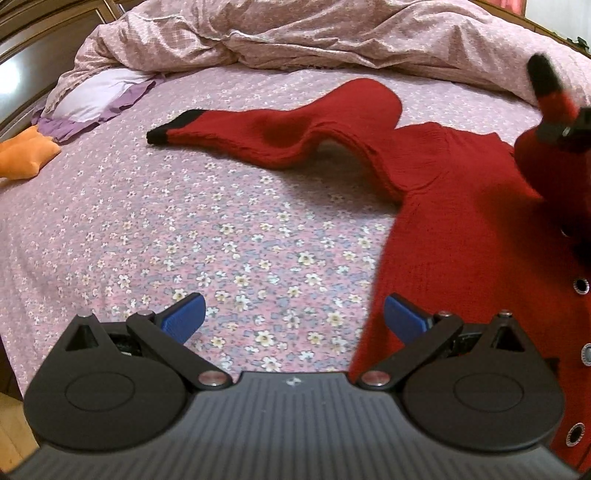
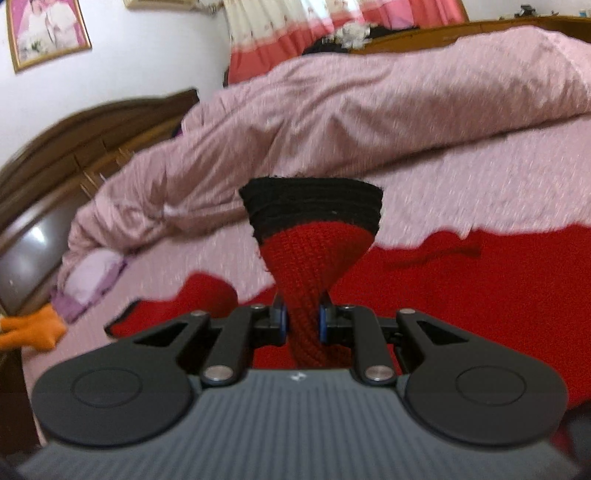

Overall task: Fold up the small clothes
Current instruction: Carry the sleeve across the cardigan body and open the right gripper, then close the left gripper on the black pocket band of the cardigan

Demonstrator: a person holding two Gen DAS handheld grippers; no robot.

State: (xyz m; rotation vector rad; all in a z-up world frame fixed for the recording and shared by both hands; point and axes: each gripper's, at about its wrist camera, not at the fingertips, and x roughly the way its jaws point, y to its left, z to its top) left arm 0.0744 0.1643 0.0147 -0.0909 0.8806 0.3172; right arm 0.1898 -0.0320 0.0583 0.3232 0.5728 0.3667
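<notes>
A red knitted cardigan (image 1: 461, 206) with black cuffs lies on the flowered bedsheet (image 1: 184, 229). Its far sleeve (image 1: 280, 133) stretches left, its black cuff (image 1: 166, 131) flat on the sheet. My left gripper (image 1: 294, 317) hovers open over bare sheet, its right blue pad at the cardigan's edge, nothing between the fingers. My right gripper (image 2: 302, 321) is shut on the other sleeve (image 2: 306, 273), just below its black cuff (image 2: 314, 206), which sticks up past the pads. That same raised cuff (image 1: 543, 74) shows at the left wrist view's right edge, above the cardigan's body.
A crumpled pink duvet (image 1: 295, 33) is heaped along the far side of the bed. A lilac pillow (image 1: 99, 96) and an orange cloth (image 1: 22, 155) lie at the left. A dark wooden headboard (image 2: 55, 155) stands behind. Snap buttons (image 1: 580, 286) line the cardigan's front.
</notes>
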